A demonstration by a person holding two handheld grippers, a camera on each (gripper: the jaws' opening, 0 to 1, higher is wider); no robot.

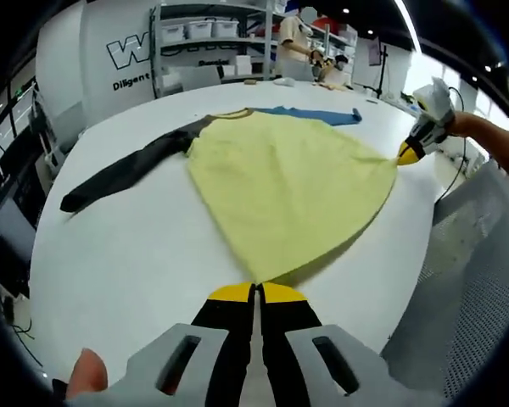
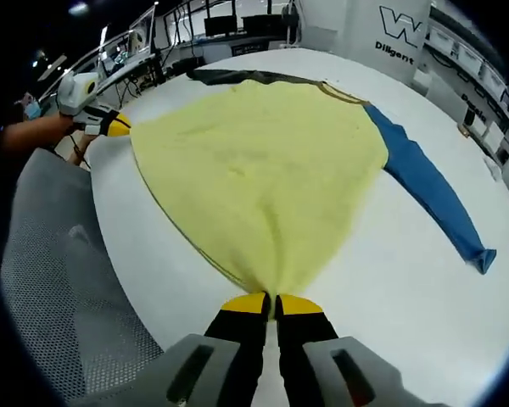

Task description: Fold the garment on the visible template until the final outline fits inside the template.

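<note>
A: How many garments lay on the round white table point(image 1: 136, 254), and where?

B: One; a pale yellow long-sleeved shirt point(image 1: 284, 191) spread flat across the middle of the table, its hem pulled out toward the near edge; it had two sleeves of different colours, one black sleeve point(image 1: 127, 170) stretched out flat on one side and one blue sleeve point(image 2: 433, 191) stretched out on the other

A: And the grippers, how many?

B: Two; in the left gripper view the left gripper point(image 1: 256, 292) had its yellow-tipped black jaws pressed together on one hem corner of the shirt; in the right gripper view the right gripper point(image 2: 276, 303) was clenched the same way on the other hem corner, the cloth fanning out from its tips

A: Did each show in the other's view?

B: Yes; the right gripper appeared at the far edge of the left gripper view, a hand point(image 1: 458, 123) behind it, its yellow tip touching the stretched hem corner; the left gripper appeared likewise in the right gripper view, at the table's edge

A: Anything beside the table?

B: A grey mesh surface point(image 2: 51, 280) just off its rim; white shelving point(image 1: 212, 42) with bins stood well behind
</note>
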